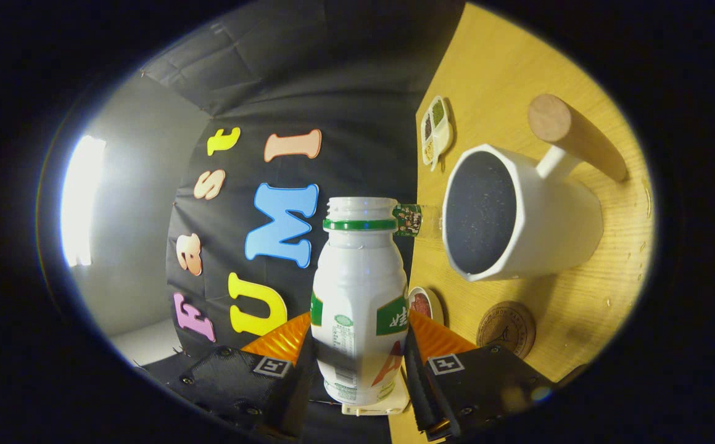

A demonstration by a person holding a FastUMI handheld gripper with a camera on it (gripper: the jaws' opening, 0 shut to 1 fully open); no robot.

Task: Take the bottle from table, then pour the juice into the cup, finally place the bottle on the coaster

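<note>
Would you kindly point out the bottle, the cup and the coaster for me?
bottle (357,290): gripper view, on its white body, held between the fingers.
cup (557,225): gripper view, on its white outer wall, beyond the fingers.
coaster (506,327): gripper view, on its round brown face, near the cup.

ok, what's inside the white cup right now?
The white cup shows a dark speckled interior with no juice visible in it. The bottle, clamped between the fingers, has its open mouth beside the cup rim, not over it.
</note>
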